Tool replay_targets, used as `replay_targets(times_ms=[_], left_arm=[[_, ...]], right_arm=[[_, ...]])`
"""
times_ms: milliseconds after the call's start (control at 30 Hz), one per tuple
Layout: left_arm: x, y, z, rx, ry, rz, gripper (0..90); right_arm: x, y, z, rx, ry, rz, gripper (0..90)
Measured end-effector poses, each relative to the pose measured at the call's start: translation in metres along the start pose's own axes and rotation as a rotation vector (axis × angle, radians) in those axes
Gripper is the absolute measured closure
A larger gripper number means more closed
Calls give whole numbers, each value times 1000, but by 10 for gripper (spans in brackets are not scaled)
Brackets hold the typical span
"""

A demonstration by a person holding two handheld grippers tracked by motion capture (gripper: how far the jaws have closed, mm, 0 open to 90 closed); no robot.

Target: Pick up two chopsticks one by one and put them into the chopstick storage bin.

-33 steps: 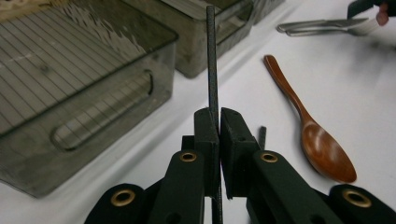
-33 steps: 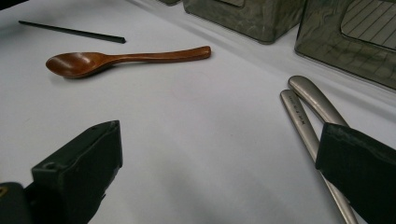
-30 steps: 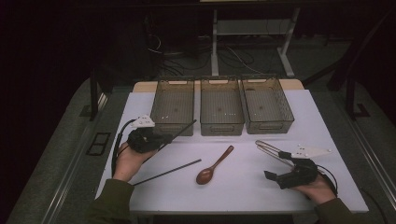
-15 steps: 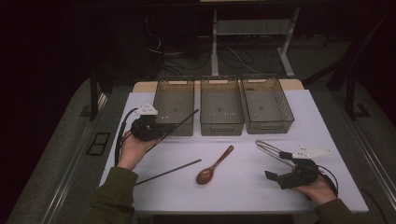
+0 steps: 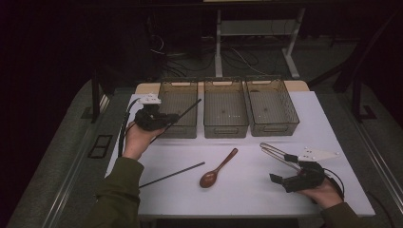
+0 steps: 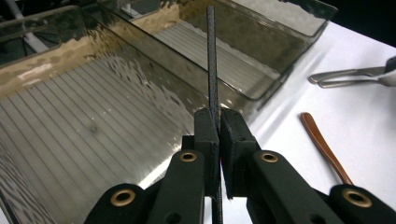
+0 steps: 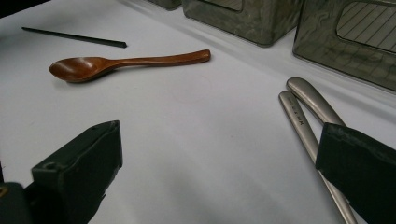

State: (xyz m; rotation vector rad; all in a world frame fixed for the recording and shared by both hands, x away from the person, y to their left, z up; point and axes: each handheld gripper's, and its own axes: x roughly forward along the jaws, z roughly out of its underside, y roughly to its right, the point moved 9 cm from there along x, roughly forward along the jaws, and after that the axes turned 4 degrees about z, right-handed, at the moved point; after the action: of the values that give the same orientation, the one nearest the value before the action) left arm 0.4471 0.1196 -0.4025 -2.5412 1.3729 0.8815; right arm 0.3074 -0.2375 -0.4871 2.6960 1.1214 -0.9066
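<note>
My left gripper is shut on a black chopstick, whose far end reaches over the left bin. In the left gripper view the chopstick stands up between the closed jaws above the ribbed bin floor. A second black chopstick lies on the white table beside a brown wooden spoon. My right gripper rests open at the front right. Two metal handles run under its right jaw, and nothing lies between the jaws.
Three smoky plastic bins stand in a row at the back: the middle bin and the right bin show nothing inside. The table's front edge is near my right hand. The spoon and loose chopstick lie farther left.
My left gripper has lifted and moved away from me toward the left bin, carrying the chopstick so that its tip now hangs over the bin. The right gripper has stayed put.
</note>
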Motion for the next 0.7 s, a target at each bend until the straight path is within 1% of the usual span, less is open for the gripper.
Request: replay_targets(times_ms=[100,367,467,633,700], left_arm=[[2,-6,-5,-3,9,-6,850],[8,-26,-18,-18,9,-32,850],[10,-33,-25,-15,14,-42,850],[17,-43,-34,-19,19,-56,850],[20,-48,-37,-18,11,-63,850]], right_arm=[[0,0,0,0,1,0,0],[0,0,0,1,1,-2,0],[-1,0,0,2,1,-2,0],[-1,0,0,4,4,-4,0],[-1,0,-1,5,7,-5,0]])
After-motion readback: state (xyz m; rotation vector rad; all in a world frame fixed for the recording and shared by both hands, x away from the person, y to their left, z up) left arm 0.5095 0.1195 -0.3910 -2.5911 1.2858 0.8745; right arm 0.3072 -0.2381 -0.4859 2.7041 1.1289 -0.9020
